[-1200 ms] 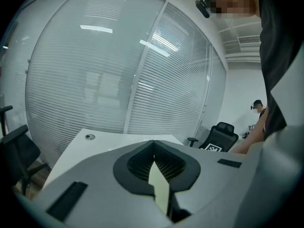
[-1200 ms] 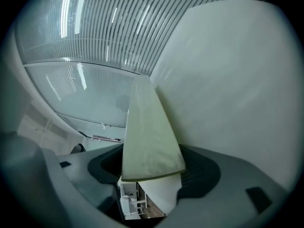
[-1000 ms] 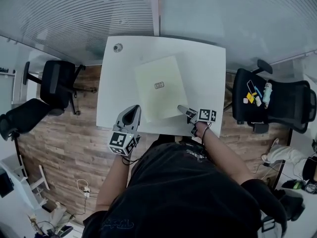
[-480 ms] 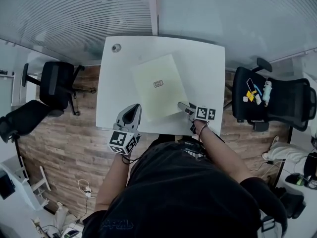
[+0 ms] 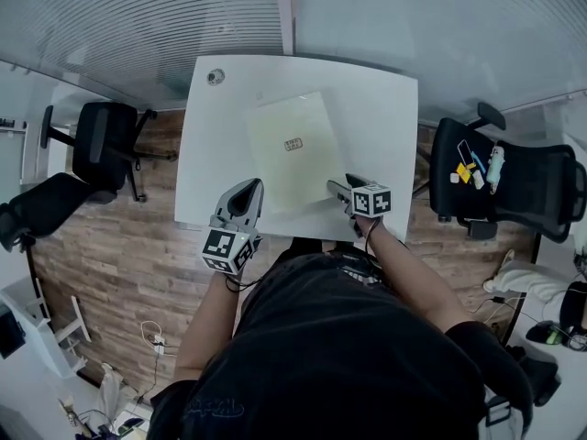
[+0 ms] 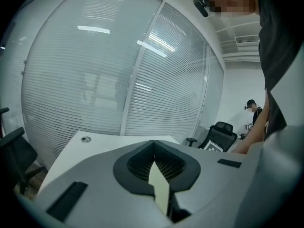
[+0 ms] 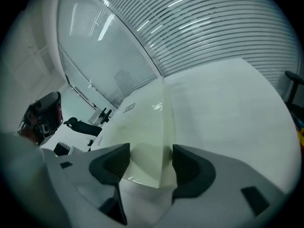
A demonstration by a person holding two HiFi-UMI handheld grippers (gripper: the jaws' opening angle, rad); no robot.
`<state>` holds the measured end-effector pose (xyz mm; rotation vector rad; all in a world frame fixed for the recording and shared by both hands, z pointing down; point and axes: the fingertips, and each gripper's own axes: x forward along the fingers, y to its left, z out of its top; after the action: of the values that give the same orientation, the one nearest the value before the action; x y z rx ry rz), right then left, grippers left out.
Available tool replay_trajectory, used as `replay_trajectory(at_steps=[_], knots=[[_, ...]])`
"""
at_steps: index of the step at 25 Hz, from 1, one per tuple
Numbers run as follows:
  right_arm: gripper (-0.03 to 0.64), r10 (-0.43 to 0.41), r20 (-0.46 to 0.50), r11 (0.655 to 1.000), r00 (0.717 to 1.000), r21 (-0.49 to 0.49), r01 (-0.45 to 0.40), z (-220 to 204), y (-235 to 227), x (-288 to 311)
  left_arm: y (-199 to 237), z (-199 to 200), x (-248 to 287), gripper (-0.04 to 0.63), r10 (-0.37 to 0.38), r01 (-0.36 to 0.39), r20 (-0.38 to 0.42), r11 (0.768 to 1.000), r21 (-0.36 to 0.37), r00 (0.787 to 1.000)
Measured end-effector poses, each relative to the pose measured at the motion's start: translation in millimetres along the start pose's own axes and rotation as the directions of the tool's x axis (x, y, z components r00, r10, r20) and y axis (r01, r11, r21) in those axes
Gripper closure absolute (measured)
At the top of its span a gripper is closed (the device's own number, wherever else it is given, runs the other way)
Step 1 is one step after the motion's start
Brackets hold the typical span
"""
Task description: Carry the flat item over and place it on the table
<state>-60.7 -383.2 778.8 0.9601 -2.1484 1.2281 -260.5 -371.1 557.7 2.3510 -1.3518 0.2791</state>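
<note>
Overhead, a person in a dark top stands at the 6 o'clock edge of a white rectangular table (image 5: 385, 117), a two-jaw gripper in each hand. Ribbed glass panels (image 5: 183, 16) run along its 12 o'clock side.

At the table's 9 o'clock, a black mesh office chair (image 5: 101, 145) stands on the wood-plank floor (image 5: 110, 246). A small round grey grommet (image 5: 215, 77) sits in the tabletop's 11 o'clock corner.

The left gripper (image 5: 248, 191) reaches over the near edge at about 7 o'clock. The left gripper view shows its jaw tips pressed together with a pale sliver pinched between them (the same tint as the sheet). It appears to be clamped on the near left edge of the pale yellow-green, glossy flat sheet (image 5: 292, 168).

That sheet lies spread on the middle of the tabletop, slightly askew, with a small printed label at its centre.

The right gripper (image 5: 344, 185) sits at the sheet's 5 o'clock corner. Its jaws stand wide and have just been closing a little. The sheet's corner lies between the dark pads, which do not press on it, and it rests on the tabletop.

At the table's 3 o'clock, a second black office chair (image 5: 523, 191) carries a handful of small yellow, blue and white items (image 5: 472, 174) on its seat.
</note>
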Motion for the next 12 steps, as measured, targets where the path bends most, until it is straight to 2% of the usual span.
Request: replay_trajectory(at_steps=[5, 12], knots=[[0.437, -0.035, 0.048, 0.975, 0.998, -0.216, 0.044, 15, 10, -25, -17, 0, -8, 0.581, 0.023, -0.023, 0.012, 1.0, -0.012, 1.0], [0.537, 0.08, 0.178, 0.894, 0.981, -0.448, 0.008, 50, 52, -75, -62, 7, -8, 0.581, 0.047, -0.044, 0.069, 0.998, -0.04, 0.997]])
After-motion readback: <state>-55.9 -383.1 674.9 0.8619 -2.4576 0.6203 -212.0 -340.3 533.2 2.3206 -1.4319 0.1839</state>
